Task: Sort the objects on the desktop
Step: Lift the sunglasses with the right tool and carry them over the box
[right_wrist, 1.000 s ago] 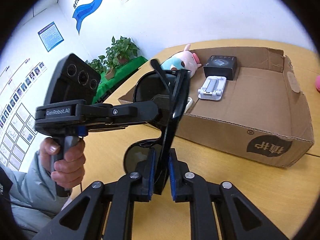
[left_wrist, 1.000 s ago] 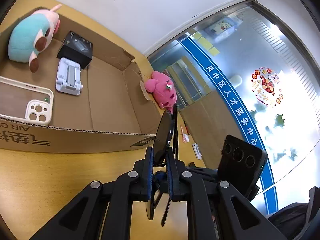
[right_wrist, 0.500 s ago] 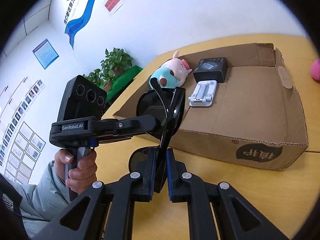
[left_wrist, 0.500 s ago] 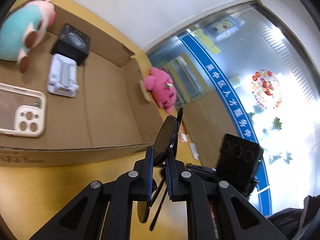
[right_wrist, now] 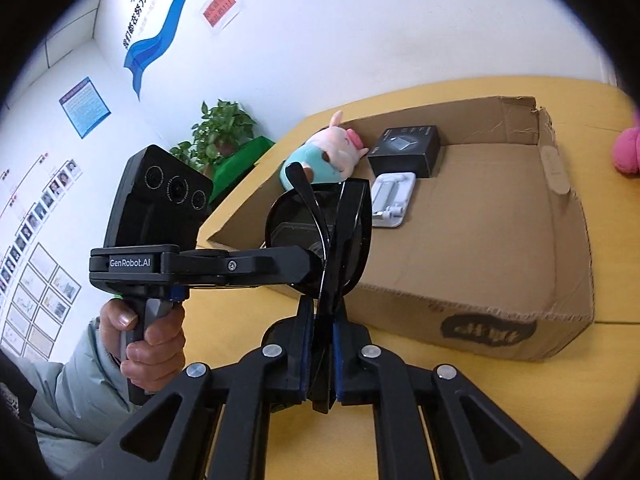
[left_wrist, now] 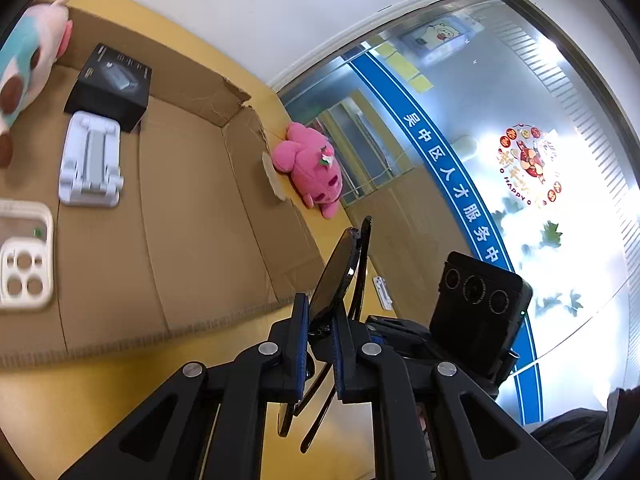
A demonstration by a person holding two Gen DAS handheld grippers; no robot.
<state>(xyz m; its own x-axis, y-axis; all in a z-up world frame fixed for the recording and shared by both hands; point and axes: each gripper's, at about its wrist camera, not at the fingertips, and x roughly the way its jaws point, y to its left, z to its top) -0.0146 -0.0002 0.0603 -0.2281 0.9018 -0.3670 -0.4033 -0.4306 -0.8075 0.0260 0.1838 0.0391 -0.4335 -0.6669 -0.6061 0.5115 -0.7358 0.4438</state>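
Four things already lie in the cardboard box; both the left gripper and right gripper pinch the sunglasses beside it, while the pink plush waits on the worktop.

The teal-and-pink plush is cut off by the left edge of the left wrist view, its lower body out of sight. The cream phone case is also cropped there and blurred. In the right wrist view, only a corner of the pink plush shows at the right edge. The sunglasses hide the box's near-left inner corner. The print on the cardboard box is too smeared to read.
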